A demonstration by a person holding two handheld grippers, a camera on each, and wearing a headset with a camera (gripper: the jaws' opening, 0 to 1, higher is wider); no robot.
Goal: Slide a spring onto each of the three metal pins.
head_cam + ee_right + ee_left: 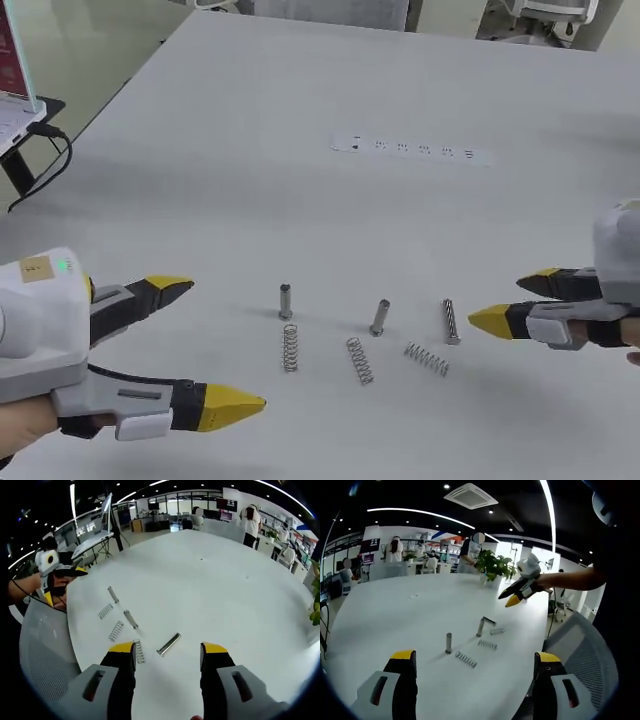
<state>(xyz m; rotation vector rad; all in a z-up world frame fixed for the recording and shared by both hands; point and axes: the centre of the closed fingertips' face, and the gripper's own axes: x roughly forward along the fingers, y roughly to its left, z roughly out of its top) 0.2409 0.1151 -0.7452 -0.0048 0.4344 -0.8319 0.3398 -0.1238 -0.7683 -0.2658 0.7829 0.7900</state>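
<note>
Nearest the person, at the lower left of the head view, the left gripper [200, 345] hovers over the white table [300, 200], its yellow-tipped jaws spread wide and holding nothing. Just beyond it lie the three springs, loose on the tabletop in a rough row: the left spring [290, 347], the middle spring [359, 360] and the right spring [426, 358], each apart from the others.

Right behind each spring is a metal pin (none touches its spring, as far as the head view tells). The left pin [285, 301] stands upright on its end. The middle pin [380, 316] also stands, leaning a little. The right pin [450, 322] lies flat on the table.

Level with the pins, at the right side, the right gripper [512, 297] points in toward the right pin, jaws apart and empty. In the right gripper view that flat pin lies on the table between the two jaws, not touched by either, and the right spring sits just beside the left-hand jaw.

Farther up the table, a flush socket strip [410, 149] is set into the surface. At the far left edge stands a laptop [15, 90] with a black cable [55, 150] running down from it, and chairs [330, 12] show beyond the far end of the table.
</note>
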